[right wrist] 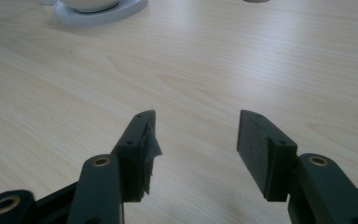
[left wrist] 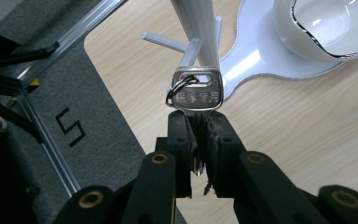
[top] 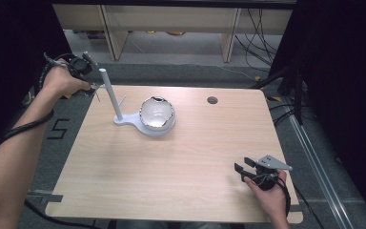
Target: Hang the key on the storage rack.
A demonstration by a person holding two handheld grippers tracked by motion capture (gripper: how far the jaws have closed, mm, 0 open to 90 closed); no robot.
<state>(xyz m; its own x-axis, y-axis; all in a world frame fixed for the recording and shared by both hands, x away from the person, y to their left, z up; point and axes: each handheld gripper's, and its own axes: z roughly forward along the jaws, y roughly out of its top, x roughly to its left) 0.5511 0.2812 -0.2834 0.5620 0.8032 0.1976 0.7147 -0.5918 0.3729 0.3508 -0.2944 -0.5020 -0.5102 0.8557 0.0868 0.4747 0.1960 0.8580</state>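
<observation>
High view, left gripper (top: 91, 86): up at the table's (top: 171, 162) far left corner, held in the person's left hand (top: 63, 78), just beside the white stand's pole (top: 110, 93).
High view, stand (top: 145, 123): white base with a white bowl (top: 156, 114) sitting in it.
High view, right gripper (top: 245, 168): low near the table's near right corner, in the right hand (top: 269, 193).
Left gripper view, jaws: pressed together, pinching a silver key (left wrist: 196, 93) by its blade; head up, a ring (left wrist: 179, 88) through its hole.
Left gripper view, key position: right in front of the stand's pegs (left wrist: 168, 42), whether touching I cannot tell.
Right gripper view, jaws: spread wide over bare wood, nothing between them.
</observation>
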